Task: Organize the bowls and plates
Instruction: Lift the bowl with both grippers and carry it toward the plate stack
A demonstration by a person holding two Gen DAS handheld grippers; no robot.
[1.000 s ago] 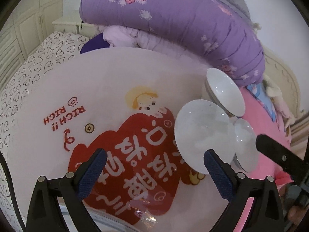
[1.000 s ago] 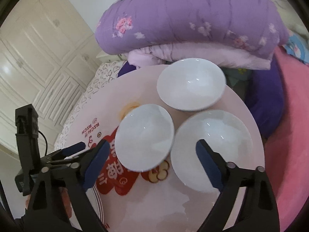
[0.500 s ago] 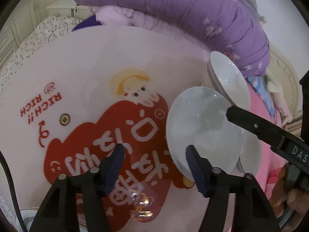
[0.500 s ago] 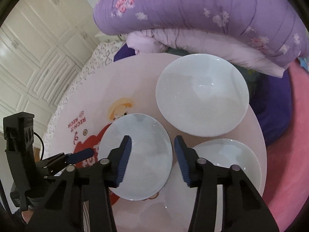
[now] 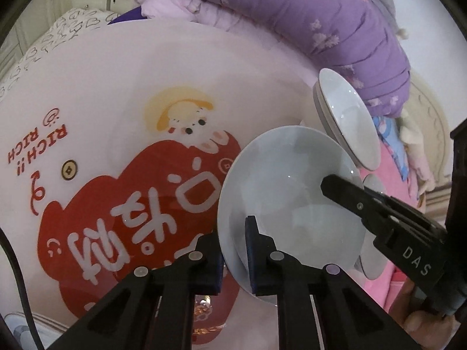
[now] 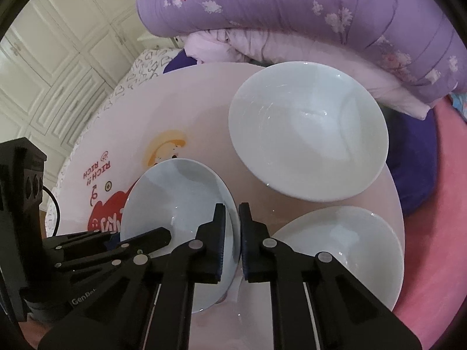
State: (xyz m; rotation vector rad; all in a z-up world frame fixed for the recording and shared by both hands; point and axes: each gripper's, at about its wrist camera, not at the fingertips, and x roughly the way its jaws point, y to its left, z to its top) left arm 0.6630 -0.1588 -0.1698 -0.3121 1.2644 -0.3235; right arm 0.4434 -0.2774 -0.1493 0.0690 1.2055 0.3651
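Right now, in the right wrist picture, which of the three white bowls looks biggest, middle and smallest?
1. The round white bowl farthest from the camera looks largest.
2 and 3. The white bowl at lower right and the pale bluish-white bowl clamped by both grippers look alike; fingers hide parts, so I won't rank them.

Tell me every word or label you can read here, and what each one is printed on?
"RICH!! RICH", red, upside down, on the round table.
"DAS", white, on the right gripper body; further letters may be hidden.
"GenBot", partly cut off, on the left gripper body.
Large white characters on the table's red patch: upside down, not legible to me.
The bowl held by both grippers carries no text.
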